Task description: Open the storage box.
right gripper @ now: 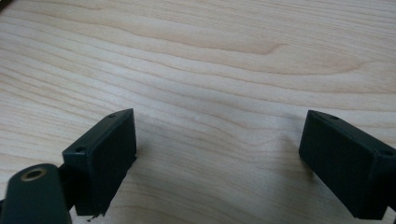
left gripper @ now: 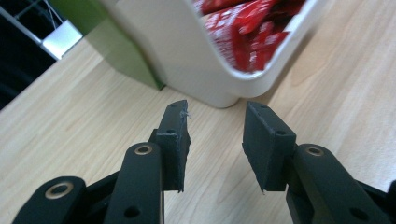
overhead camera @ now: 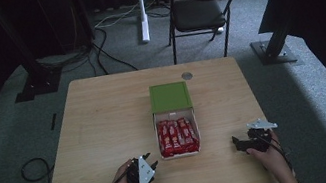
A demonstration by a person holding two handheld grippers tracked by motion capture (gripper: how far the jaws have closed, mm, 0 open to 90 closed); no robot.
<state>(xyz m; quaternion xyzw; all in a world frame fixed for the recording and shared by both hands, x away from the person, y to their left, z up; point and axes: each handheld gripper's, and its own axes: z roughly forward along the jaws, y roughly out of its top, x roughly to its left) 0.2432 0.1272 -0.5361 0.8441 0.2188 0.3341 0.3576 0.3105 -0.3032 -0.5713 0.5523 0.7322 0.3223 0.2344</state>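
Fingers: left gripper (left gripper: 215, 140) jaws slightly parted, nothing held; right gripper (right gripper: 219, 163) jaws wide, nothing held | Thing: white rectangular box (left gripper: 205, 74) of red glossy wrapped bars (left gripper: 252, 32), just ahead of left fingertips | Handling: judged light, slippery, crushable; best pinched across one bar's narrow sides.

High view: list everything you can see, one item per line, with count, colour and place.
Light wooden table: one, tan, centre of the floor.
White open box: one, white with a green lid folded back, mid-table.
Red snack packets: several, exact count unclear, red, packed inside the box.
Round grey disc: one, grey, far table edge.
Black folding chair: one, black, beyond the table.
Black cables: several, black, on the grey carpet.
Left tool: one, black, slightly open, empty, near the box's corner.
Right tool: one, black, wide open, empty, over bare table.
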